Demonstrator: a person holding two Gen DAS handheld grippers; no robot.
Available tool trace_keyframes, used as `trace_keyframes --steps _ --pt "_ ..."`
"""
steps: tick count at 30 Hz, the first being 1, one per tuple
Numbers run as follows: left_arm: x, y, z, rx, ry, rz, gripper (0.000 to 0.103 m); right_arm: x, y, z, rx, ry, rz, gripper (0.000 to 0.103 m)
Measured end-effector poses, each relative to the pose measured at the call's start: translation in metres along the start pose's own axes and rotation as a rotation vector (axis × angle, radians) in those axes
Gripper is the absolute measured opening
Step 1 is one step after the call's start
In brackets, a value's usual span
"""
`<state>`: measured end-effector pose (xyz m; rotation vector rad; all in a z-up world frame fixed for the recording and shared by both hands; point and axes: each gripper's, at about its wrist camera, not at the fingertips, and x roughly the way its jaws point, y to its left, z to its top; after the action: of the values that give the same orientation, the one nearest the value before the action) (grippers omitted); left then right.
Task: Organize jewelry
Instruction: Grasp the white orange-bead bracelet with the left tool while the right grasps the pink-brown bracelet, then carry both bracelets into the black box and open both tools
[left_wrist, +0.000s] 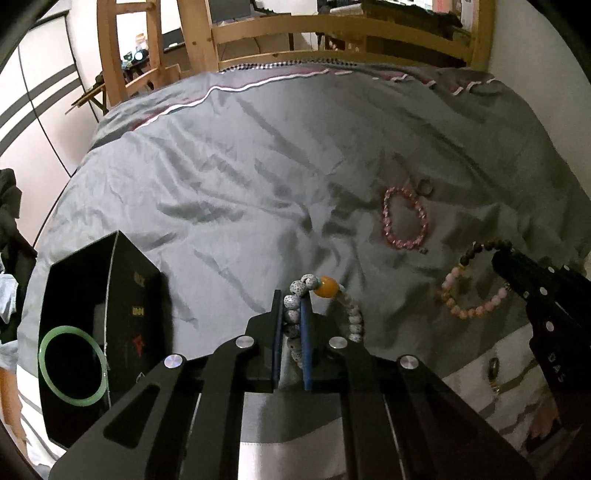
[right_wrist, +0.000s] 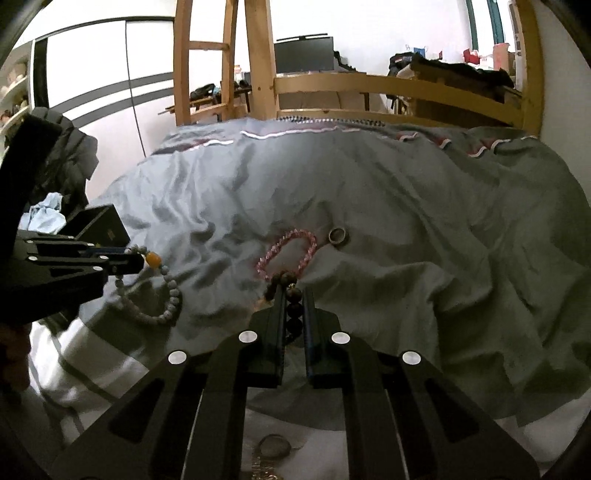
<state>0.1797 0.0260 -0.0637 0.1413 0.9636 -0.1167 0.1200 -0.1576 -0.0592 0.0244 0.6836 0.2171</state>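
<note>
Between left gripper (left_wrist: 293, 314) jaws, speckled bracelet (left_wrist: 295, 325) runs lengthwise.

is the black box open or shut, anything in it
Open: the black box shows its dark inside, and a green bangle lies flat in it.

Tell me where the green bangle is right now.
In the left wrist view the green bangle lies inside the open black box at lower left, on the grey bedspread.

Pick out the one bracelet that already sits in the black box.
The plain green bangle, a smooth solid ring lying in the black box. The other bracelets are all beaded: one pink one lies on the grey bedding, two hang from the hand-held grippers.
</note>
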Motion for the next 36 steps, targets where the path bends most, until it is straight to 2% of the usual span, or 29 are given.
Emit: trace_keyframes --steps 15,28,36 --pt "-0.043 0.005 0.003 -0.018 -0.103 -0.034 0.007 -0.036 0.006 0.012 0.000 -0.041 0.010 0.009" --pt "-0.073 0.025 0.004 -0.056 -0.168 -0.058 0.007 -0.061 0.013 0.022 0.035 -0.044 0.081 0.009" --pt "-0.087 0.041 0.002 -0.076 -0.195 -0.055 0.007 -0.074 0.037 0.037 0.009 -0.065 0.113 0.009"
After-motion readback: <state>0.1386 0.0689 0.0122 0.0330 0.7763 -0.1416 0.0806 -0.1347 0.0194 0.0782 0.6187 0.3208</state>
